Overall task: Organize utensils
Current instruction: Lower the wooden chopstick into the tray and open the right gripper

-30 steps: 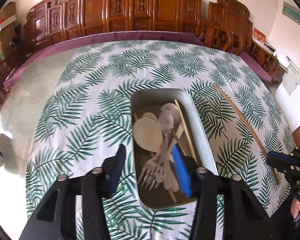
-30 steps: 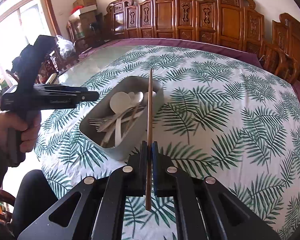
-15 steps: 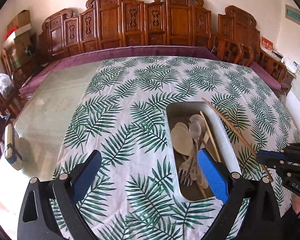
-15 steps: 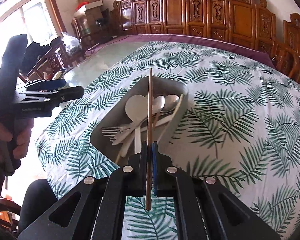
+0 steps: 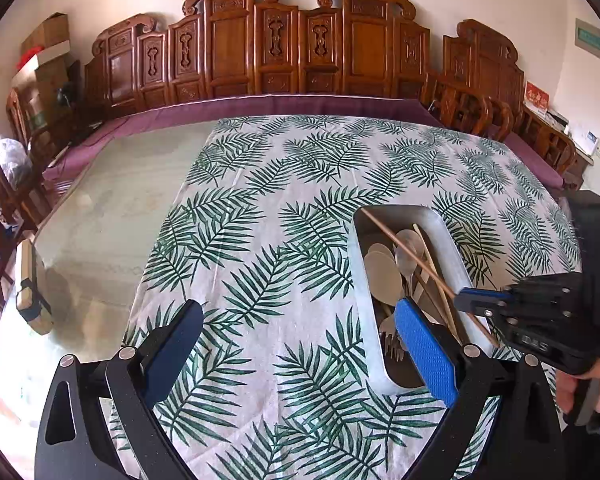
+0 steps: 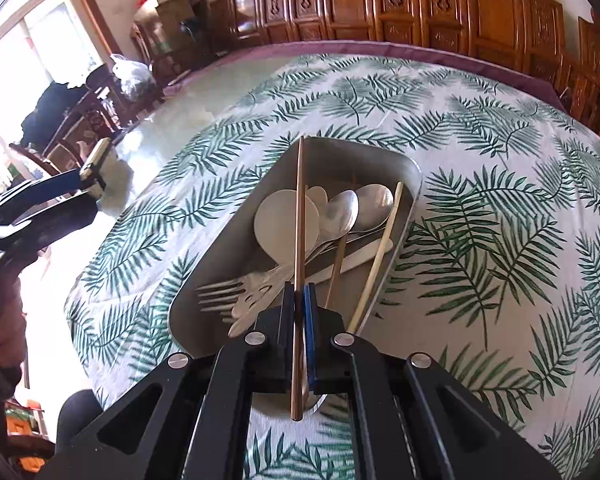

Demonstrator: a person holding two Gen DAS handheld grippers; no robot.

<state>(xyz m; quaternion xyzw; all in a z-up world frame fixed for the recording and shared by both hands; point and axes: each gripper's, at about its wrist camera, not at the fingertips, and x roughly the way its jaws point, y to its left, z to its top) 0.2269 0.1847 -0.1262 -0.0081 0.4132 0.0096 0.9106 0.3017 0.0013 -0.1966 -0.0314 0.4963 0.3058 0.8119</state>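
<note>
A grey metal tray [image 6: 204,272] [image 5: 358,264] lies on the leaf-print tablecloth and holds spoons [image 6: 342,210], forks [image 6: 224,294], a pale round spoon [image 6: 278,220] and a light chopstick [image 6: 380,256]. My right gripper [image 6: 299,294] [image 5: 466,296] is shut on a brown chopstick [image 6: 299,208] [image 5: 404,246], which hangs lengthwise above the tray, tip over the far rim. My left gripper [image 5: 296,334] stands wide open over the cloth just left of the tray, nothing between its fingers; its right pad [image 5: 424,350] overlaps the tray's near end in the view.
The leaf-print tablecloth [image 5: 300,168] covers the table's right part; bare glass top [image 5: 112,208] lies to the left with a small wooden-edged block [image 5: 30,288] near its edge. Carved wooden chairs [image 5: 292,52] line the far side. A hand [image 5: 588,392] grips the right tool.
My left gripper has opened wide and drawn back to the left, off the tray. My right gripper has carried the brown chopstick in over the tray and lower.
</note>
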